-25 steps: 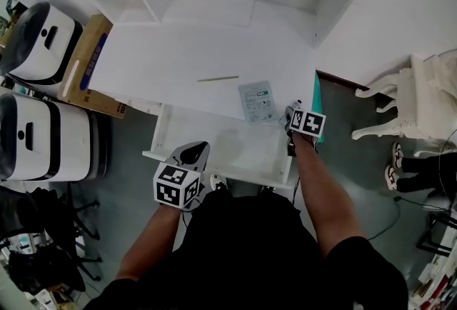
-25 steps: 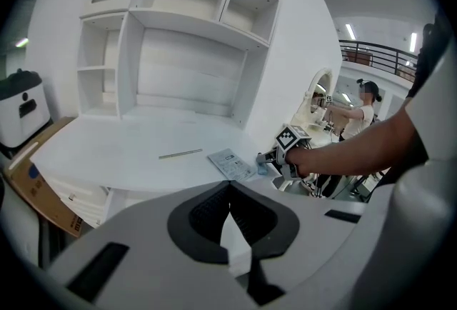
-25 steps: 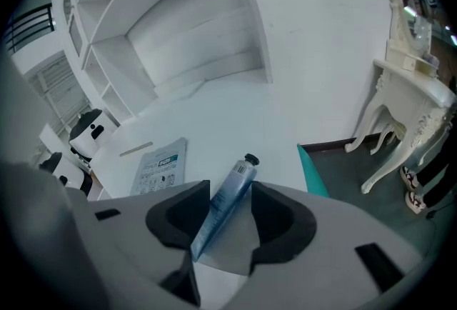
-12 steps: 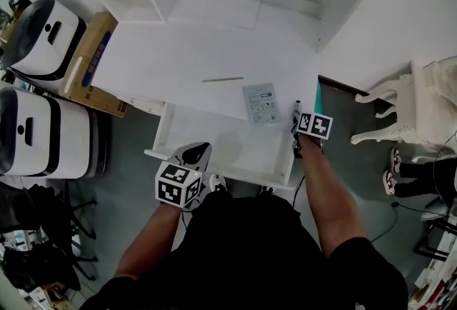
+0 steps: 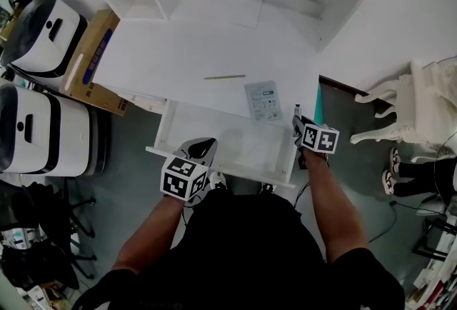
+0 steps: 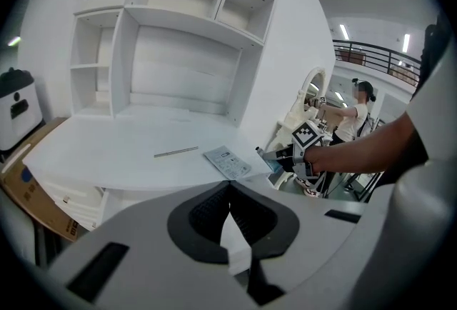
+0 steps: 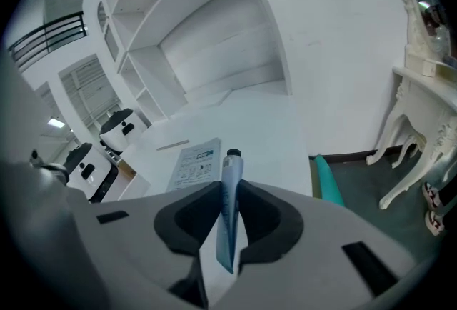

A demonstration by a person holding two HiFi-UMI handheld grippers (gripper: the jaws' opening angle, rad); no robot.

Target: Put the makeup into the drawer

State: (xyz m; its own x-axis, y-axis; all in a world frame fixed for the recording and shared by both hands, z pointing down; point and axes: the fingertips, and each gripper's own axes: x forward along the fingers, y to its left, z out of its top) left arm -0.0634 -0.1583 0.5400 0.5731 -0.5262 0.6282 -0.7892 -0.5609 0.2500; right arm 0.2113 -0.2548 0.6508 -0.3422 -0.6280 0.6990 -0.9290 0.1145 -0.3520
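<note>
- The drawer (image 5: 243,143) stands pulled out under the tabletop (image 5: 178,51). As far as we can tell it shows only its white floor, and the left gripper (image 5: 202,149) covers one corner.
- The right gripper (image 7: 227,191) has just closed its fingers on the makeup tube (image 7: 230,166) and raised it off the tabletop's right edge, just beside the drawer.
- The left gripper's fingers sit pressed together.
- The leaflet (image 5: 263,101) carries print too small for us to read.

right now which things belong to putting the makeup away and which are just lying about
Job: black-capped tube held in the jaws of the right gripper; open drawer; probably the sachet and thin stick on the desk.
Lying about: cardboard box, white appliances, ornate white furniture.
</note>
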